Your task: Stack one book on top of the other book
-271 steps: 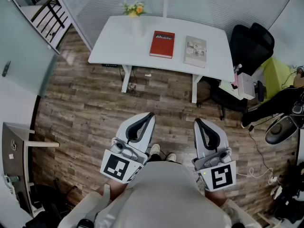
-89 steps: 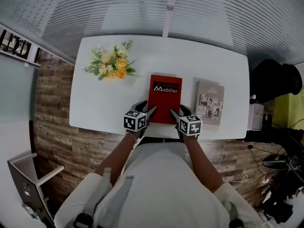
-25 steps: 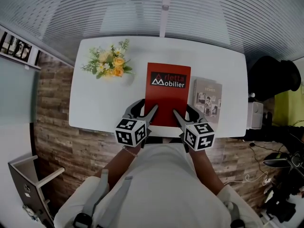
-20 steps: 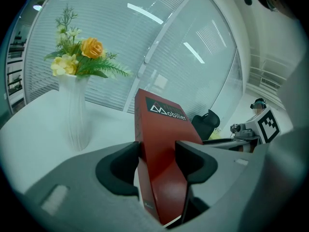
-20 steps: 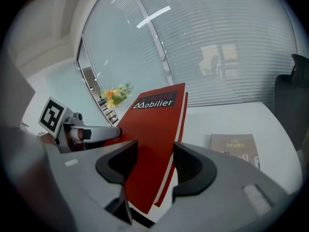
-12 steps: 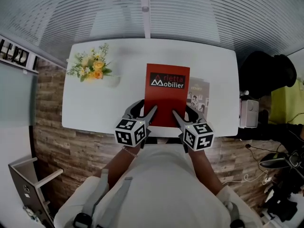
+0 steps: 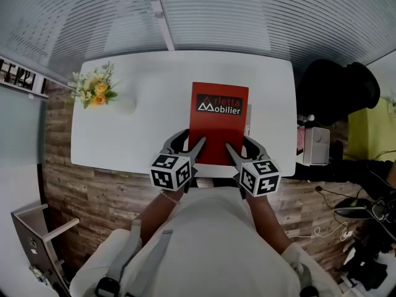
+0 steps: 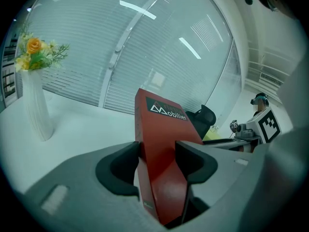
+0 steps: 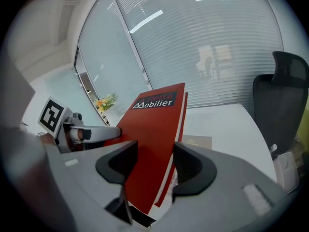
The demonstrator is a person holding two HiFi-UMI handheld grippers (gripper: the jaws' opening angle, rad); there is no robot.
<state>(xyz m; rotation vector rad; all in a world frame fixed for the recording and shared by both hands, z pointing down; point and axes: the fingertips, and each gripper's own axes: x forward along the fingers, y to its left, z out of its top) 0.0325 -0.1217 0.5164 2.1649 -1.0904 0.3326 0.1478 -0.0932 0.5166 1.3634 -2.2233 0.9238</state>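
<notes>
Jaws on both sides are clamped on the red book (image 7: 219,121), not spread. Your left gripper (image 8: 157,153) pinches the spine side and your right gripper (image 9: 154,161) the page side, both at the near end. That two-point hold prob. keeps the cover from flopping open and lets you steer it square. White page edges show a bit loose by the right pads, so keep the pinch firm.

The book hangs tilted off the tabletop (image 7: 136,122), far end higher. It sits over the grey book (image 9: 196,141), which looks like the carry-over stage w/ the set-down not yet done.

Hard to read:
- The grey book is almost all covered in the head view. Only a corner peeks out below the red one in the right gripper view.
- You can't judge the gap btwn the two books, or how the edges line up.
- The red book's near edge is lost behind the jaws and marker cubes.

Farther off, a vase of flowers (image 7: 93,91) stands well apart at the left end, and a black chair (image 7: 334,82) sits past the right end.
</notes>
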